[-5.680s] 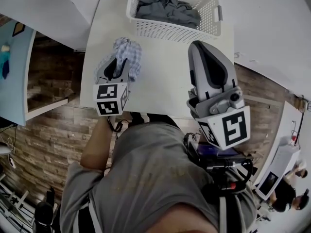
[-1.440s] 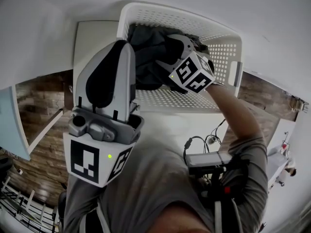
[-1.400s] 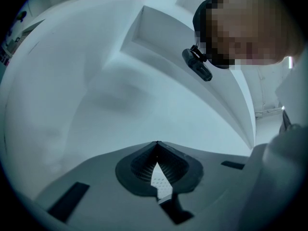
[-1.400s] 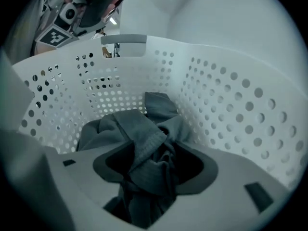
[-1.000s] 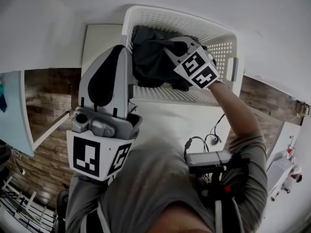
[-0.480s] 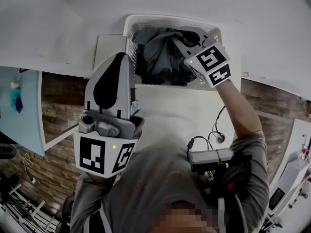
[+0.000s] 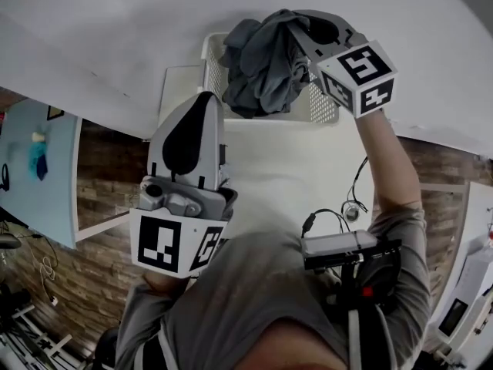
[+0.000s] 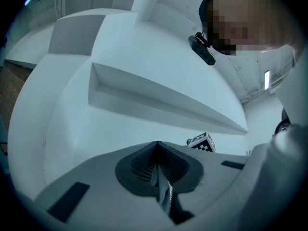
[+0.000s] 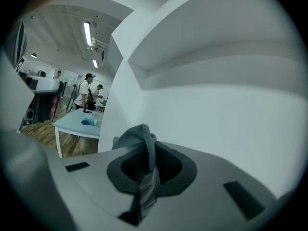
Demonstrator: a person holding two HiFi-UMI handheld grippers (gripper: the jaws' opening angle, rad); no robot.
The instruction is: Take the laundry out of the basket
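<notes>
Head view: gray garment (image 7: 262, 60) hangs bunched above the white basket (image 7: 322, 108) and covers most of it. Only the basket's L rim and a bit of near-R perforated wall show; inside can't be seen. R gripper (image 7: 306, 31) is raised over the basket, tips buried in the cloth. In the R gripper view its jaws are pinched on a fold of that garment (image 9: 138, 137), w/ cloth poking out past the tips.

L gripper (image 7: 202, 99) sits near-L of the basket, apart from it. In the L gripper view its jaws are pressed together, aimed at white wall.

White table (image 7: 285, 168) shows between basket and person. Its L edge (image 7: 166, 91) drops to wood floor. Cable (image 7: 350, 206) lies at its near-R.
</notes>
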